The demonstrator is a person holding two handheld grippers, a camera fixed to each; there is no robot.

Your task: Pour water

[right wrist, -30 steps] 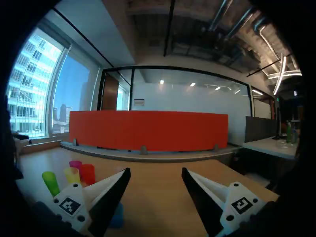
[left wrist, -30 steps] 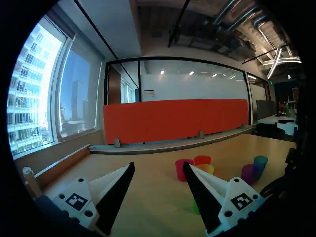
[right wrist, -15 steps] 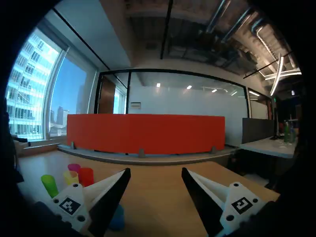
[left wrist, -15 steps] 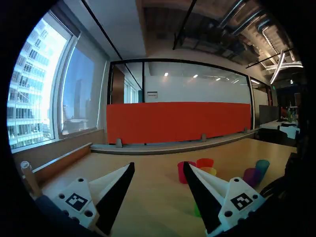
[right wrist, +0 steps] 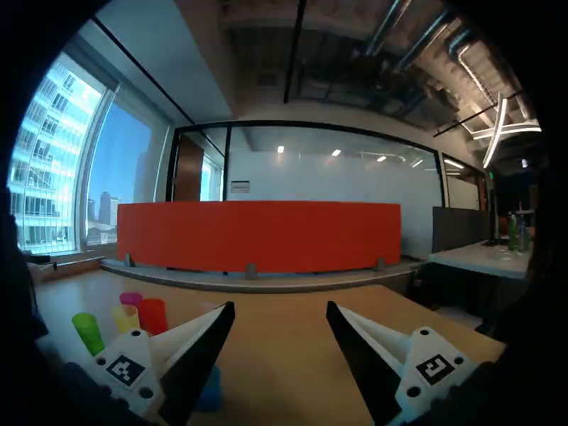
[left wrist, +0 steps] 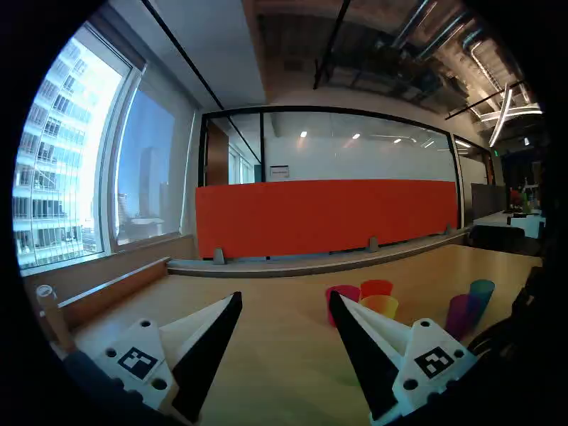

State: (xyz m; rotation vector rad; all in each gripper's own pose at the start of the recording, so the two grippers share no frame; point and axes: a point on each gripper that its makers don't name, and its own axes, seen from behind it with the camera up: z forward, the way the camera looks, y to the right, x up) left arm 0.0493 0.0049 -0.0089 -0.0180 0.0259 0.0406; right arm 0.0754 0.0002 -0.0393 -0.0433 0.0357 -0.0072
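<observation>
Now the left gripper [left wrist: 285, 295] hangs above the desk [left wrist: 277, 369], jaws spread, gripping nothing. Past its right finger, mid-desk, 3 cups cluster: pink cup [left wrist: 341, 297], red cup [left wrist: 376, 287], yellow cup [left wrist: 383, 305]. Nearer the desk's right edge, a purple cup [left wrist: 461, 316] stands beside a teal cup [left wrist: 482, 290]. The right gripper [right wrist: 280, 307] is likewise spread and empty, a blue cup [right wrist: 210, 389] by its left finger.

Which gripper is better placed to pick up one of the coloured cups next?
Probably the left. The left gripper is open, and the pink cup stands almost straight ahead of its fingers. The right gripper is also open, but the red cup and its neighbours stand off to its left.
</observation>
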